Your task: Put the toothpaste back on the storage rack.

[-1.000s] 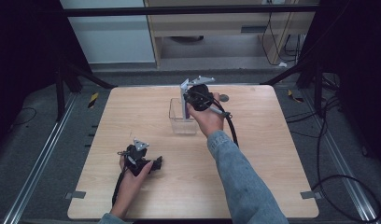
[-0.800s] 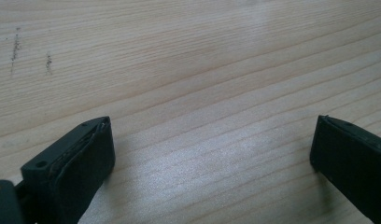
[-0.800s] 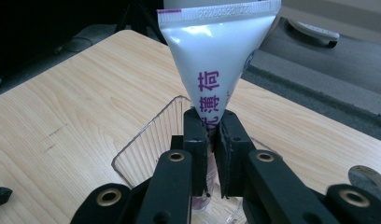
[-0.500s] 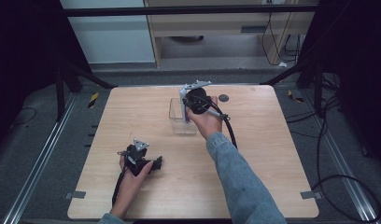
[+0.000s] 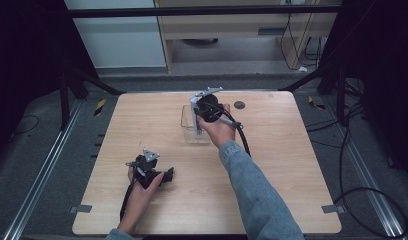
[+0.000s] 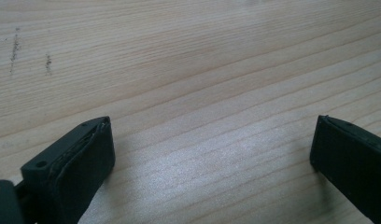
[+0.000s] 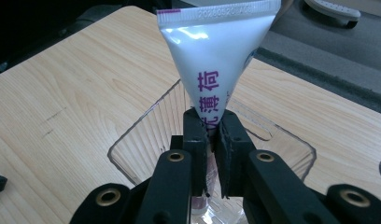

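- The right claw (image 7: 209, 140) is clenched on a white tube (image 7: 214, 51) with purple characters, gripping it low near its narrow end so the flat crimped seal points up and away from the jaws.
- The tube hangs over the open top of a clear plastic box (image 7: 132, 135). Its lower end, seen between the jaws, seems to reach down inside, though whether it touches the bottom cannot be told.
- Holding the tube by its narrow end probably keeps it upright and lets it stand or drop cleanly inside the box walls rather than catching on the rim.
- In the high view the right claw (image 5: 206, 111) sits above the box (image 5: 188, 125) toward the far middle of the desk (image 5: 292, 165), wrist bent downward, denim sleeve trailing back.
- The left claw (image 6: 212, 154) is released, its jaws spread wide with nothing between them, close over bare wood. In the high view it (image 5: 151, 170) rests near the front left, well apart from the box, likely just parked out of the way.
- The desk is pale wood with visible grain and a few faint dark scuffs (image 6: 16, 46).
- A small dark round disc (image 5: 239, 105) lies near the far edge.
- Around it stand dark frame struts, floor rails, loose cables (image 5: 362, 200) and a light cabinet behind.
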A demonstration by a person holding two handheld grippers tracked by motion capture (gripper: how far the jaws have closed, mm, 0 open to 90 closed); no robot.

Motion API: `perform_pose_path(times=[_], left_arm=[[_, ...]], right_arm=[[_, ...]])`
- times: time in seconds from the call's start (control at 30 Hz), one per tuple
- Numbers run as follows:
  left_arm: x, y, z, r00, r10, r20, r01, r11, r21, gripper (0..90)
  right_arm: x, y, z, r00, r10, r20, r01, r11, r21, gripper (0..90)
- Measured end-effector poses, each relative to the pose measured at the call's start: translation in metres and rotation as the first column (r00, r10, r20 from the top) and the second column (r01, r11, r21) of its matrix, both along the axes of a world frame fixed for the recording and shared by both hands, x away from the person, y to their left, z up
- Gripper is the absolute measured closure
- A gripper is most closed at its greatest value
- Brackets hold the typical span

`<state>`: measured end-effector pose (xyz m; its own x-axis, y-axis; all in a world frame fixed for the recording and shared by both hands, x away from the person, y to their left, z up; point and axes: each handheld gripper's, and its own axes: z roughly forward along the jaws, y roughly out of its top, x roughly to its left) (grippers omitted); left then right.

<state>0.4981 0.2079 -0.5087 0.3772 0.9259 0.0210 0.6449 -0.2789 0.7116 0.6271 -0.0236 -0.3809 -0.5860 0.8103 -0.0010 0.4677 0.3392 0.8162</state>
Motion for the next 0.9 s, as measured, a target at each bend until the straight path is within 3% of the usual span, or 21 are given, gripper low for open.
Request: perform_pose_path(times=[0.9], left_arm=[[0.000,0.000,0.000,1.0000,-0.001,-0.001,0.001,1.0000,0.001,0.0]], right_arm=[[0.020,0.027,0.000,0.9996,0.029,-0.009,-0.029,0.9989,-0.036,82.0]])
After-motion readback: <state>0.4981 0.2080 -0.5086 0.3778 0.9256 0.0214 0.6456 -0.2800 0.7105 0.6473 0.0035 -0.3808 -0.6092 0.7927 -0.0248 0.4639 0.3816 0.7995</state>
